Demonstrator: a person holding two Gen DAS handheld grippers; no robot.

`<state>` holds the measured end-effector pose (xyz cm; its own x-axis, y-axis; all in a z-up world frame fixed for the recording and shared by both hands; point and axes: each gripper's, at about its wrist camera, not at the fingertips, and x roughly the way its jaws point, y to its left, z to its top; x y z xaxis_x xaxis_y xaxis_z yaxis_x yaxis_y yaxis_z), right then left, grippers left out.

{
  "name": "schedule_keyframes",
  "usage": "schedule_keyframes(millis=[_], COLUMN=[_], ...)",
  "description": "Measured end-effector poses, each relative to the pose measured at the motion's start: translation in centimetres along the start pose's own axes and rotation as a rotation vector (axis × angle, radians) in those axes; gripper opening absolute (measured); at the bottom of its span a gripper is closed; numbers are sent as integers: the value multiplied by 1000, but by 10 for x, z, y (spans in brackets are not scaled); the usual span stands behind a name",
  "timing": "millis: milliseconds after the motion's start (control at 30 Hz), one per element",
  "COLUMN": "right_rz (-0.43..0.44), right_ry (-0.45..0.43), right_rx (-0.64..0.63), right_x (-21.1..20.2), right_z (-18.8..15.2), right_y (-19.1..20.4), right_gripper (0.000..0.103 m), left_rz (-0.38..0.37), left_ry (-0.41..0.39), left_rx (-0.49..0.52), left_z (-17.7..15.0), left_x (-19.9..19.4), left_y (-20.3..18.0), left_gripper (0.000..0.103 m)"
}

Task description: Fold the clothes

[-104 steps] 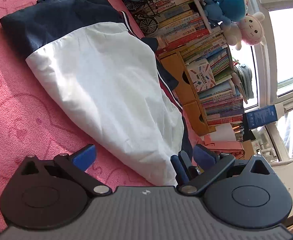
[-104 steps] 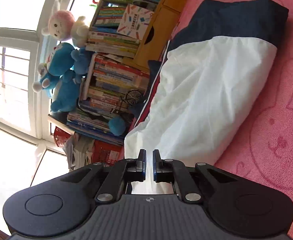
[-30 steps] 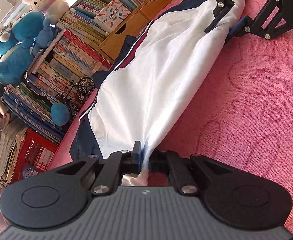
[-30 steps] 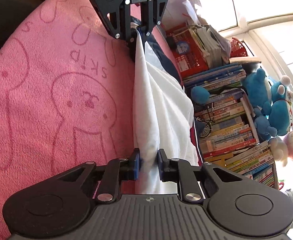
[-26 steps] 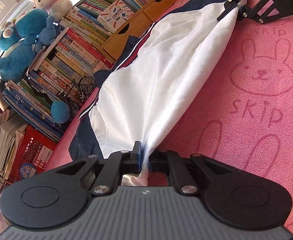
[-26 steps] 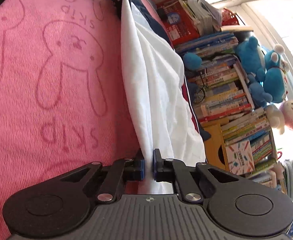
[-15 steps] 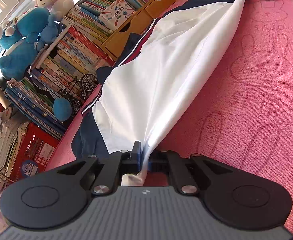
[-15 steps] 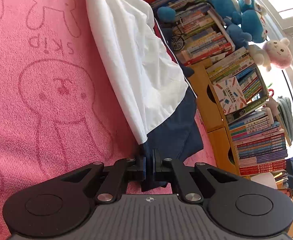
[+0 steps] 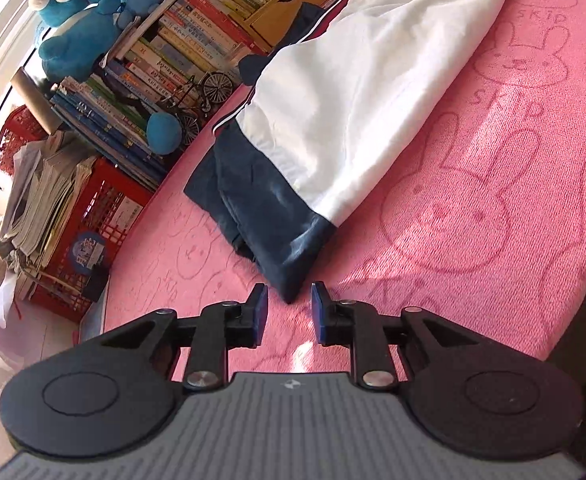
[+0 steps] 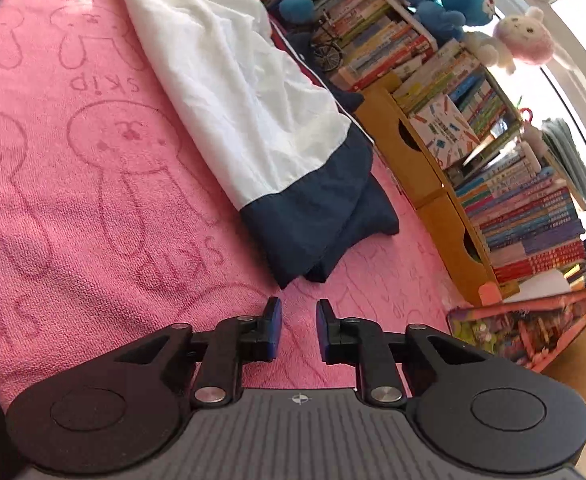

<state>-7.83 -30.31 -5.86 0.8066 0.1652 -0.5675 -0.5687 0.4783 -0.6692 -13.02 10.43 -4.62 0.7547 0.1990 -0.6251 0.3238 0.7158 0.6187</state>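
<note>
A white and navy fabric garment [image 9: 357, 92] lies folded lengthwise in a long, narrow band on a pink terry towel printed with rabbit outlines and the word "skip" [image 9: 505, 184]; the white panel fills the middle of the band, and navy cloth shows at both ends, with a red and white stripe along the far edge; in the left wrist view the left tongs [image 9: 289, 312] hang just above the towel with the jaws parted a moderate way and nothing between them; the near navy corner of the garment points into the gap but stops short of the blue pads, touching neither; in the right wrist view the right tongs [image 10: 298, 330] stand parted in the same moderate way, holding nothing, with the other navy end of the garment [image 10: 317, 216] lying just ahead of them and apart from the fingertips; beyond the towel's far edge stand rows of colourful upright and stacked books [image 10: 525, 208], a tan wooden drawer unit [image 10: 421, 168], blue plush toys [image 9: 81, 20], a pink and white plush bunny [image 10: 523, 36], a small black model bicycle [image 9: 209, 88] and a red plastic crate [image 9: 89, 220] holding papers.
</note>
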Motion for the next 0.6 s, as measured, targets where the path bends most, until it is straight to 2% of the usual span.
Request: schedule_keyframes(millis=[33,67,100,133,167,267,333,400,467,533,600], right_rz=[-6,-11,-5,7,12,58,88,115,124,94,63], right_ry=[1,-19,-63,-99,-125,-246,-286,-310,-285,-231,-155], right_rx=[110,210,319,420,493,639,665,677,630,561,513], right_x=[-8,-16,-23,-27,-28,-19,-7,7,19,32,42], right_z=[0,2,5,11,18,53,83,113,138,155,162], right_y=[-10,-18,-26,-32,-36,-37,-24,-11,8,29,41], right_gripper=[65,87,87,87,87,87,87,87,87,87,88], left_rz=[0,-21,-42,-63,-85,-166,-207,-230,-240,-220,-232], left_ry=[24,21,18,14,-15,-131,-223,-259,-281,-267,-231], left_rx=[-32,-94,-155,-216,-283,-437,-518,-550,-559,-532,-494], left_z=[-4,-3,-2,-1,4,27,47,71,93,116,134], left_x=[-5,-12,-18,-25,-31,-40,-34,-21,-5,17,42], left_y=[5,13,21,28,34,45,38,26,15,6,-2], left_gripper=[36,48,56,72,84,87,94,96,96,96,96])
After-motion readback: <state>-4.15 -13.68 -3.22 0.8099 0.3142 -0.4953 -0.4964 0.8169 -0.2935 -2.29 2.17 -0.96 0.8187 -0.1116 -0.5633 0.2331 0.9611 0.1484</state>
